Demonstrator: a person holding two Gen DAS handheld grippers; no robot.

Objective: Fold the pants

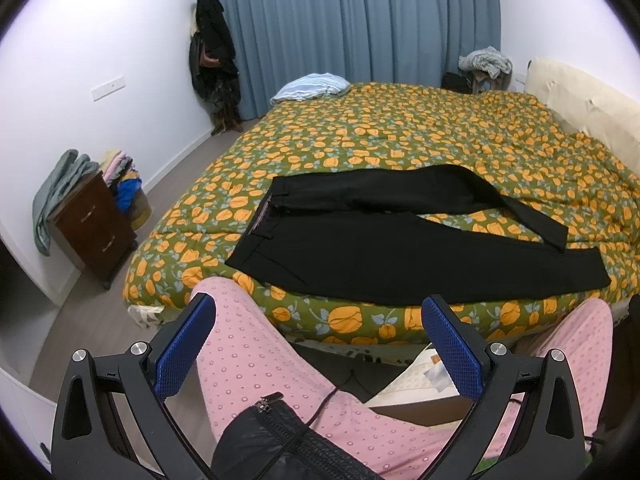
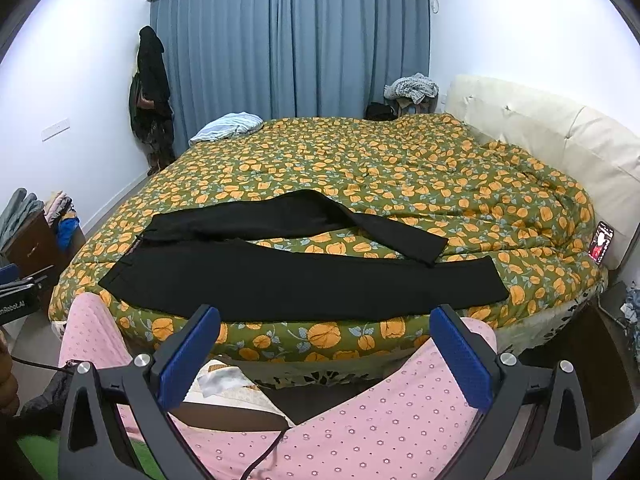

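Both the left gripper (image 1: 318, 316) and right gripper (image 2: 326, 326) were spread, empty, before the pants (image 1: 400, 252); only the right view showed a phone (image 2: 601, 243).

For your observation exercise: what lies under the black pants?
The black pants lie spread on the floral quilt, which shows all around them. Whatever lies beneath the quilt is covered.

Home bedroom, large bed (image 2: 400, 168) under floral quilt, blue curtains (image 2: 288, 40), padded headboard (image 2: 540, 132), wooden nightstand (image 1: 96, 224)

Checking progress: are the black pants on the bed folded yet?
Not folded: the black pants lie spread flat on the quilt, both legs apart.
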